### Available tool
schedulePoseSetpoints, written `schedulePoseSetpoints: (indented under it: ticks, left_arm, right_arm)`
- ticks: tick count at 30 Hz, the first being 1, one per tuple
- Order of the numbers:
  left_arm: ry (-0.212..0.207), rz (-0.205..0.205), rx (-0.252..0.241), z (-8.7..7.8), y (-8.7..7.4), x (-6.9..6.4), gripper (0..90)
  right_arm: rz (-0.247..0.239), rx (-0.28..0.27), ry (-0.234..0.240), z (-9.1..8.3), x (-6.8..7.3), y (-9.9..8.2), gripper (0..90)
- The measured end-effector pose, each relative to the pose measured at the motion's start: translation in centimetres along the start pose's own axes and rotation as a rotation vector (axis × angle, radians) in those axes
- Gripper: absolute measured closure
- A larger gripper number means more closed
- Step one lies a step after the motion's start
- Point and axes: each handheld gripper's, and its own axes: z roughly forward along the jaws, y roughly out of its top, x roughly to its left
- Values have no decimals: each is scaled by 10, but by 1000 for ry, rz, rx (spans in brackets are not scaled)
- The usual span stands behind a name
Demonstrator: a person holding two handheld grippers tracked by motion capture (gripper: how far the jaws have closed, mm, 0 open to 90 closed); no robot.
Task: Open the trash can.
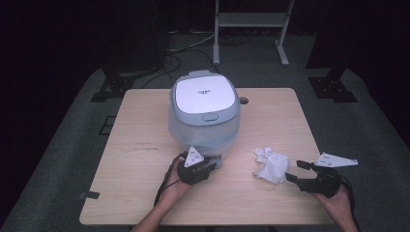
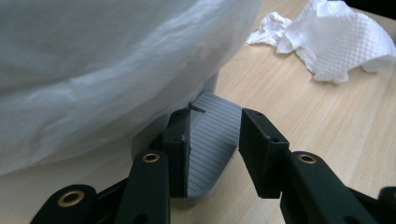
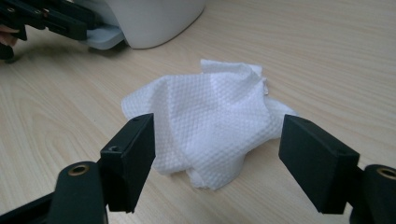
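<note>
Left gripper [image 2: 212, 154] pinching the grey ribbed tab [image 2: 212, 140] at the rice cooker [image 1: 204, 112] base; right gripper [image 3: 217, 163] spread wide around the crumpled paper towel [image 3: 210, 126] (on the desk [image 1: 140, 159]).

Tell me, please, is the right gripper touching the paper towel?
Apart. The right gripper view shows the right gripper open, with bare table between each jaw and the paper towel lying just ahead of them.

Wooden table [image 1: 145, 145]: rice cooker [image 1: 204, 108], crumpled paper towel [image 1: 270, 164].
</note>
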Motion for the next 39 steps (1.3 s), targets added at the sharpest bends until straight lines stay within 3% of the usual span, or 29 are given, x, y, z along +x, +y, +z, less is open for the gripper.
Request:
schedulePoseSetpoints:
  ticks: [7,17,27,31,36,39]
  left_arm:
    - [42,28,8,2,-1,-3,681]
    - [56,60,9,4,-5,-6,684]
    - [79,93,78,11,-5,-9,695]
    - [60,38,86,12,-4,-5,694]
    - [58,37,87,12,-4,-4,694]
    - [61,42,87,12,-4,-5,694]
  right_arm:
    - [-12,6,3,1,2,0,259]
    - [-19,9,28,3,6,6,259]
    - [-44,75,51,12,8,13,259]
    - [-55,102,50,19,5,22,238]
    - [-72,132,52,29,2,32,217]
    - [-73,160,61,44,-3,41,208]
